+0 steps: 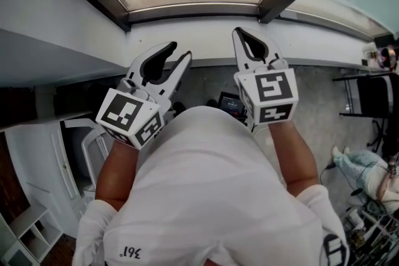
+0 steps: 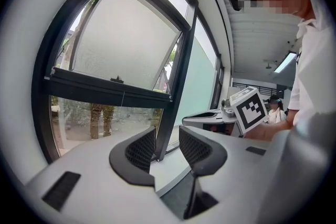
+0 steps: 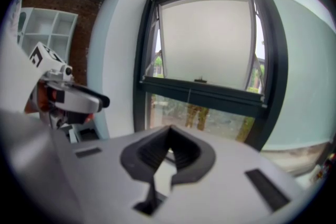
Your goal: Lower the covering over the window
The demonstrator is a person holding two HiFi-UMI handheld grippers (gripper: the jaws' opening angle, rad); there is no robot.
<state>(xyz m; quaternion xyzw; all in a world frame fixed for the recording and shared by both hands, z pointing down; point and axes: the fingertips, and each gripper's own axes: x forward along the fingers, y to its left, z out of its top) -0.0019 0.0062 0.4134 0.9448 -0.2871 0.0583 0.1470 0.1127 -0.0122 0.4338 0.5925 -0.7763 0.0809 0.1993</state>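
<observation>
A pale roller blind (image 2: 126, 42) covers the upper part of the dark-framed window (image 3: 273, 60); its dark bottom bar (image 3: 205, 93) hangs about halfway down, with clear glass and trees below it. A small tab (image 3: 200, 80) sits on the bar and a thin cord (image 3: 189, 97) drops from it. My left gripper (image 2: 167, 134) is open with nothing between its fingers, held short of the window. My right gripper (image 3: 169, 131) is shut and empty, its tip below the bar and apart from it. In the head view both grippers, left (image 1: 179, 51) and right (image 1: 239, 32), point at the white sill (image 1: 206, 31).
A frosted pane (image 3: 310, 76) adjoins the window on the right. White shelving (image 3: 47, 29) stands against a brick wall on the left, and more white shelves (image 1: 25, 227) at floor level. A seated person (image 1: 365, 174) and a black chair (image 1: 371, 96) are to the right.
</observation>
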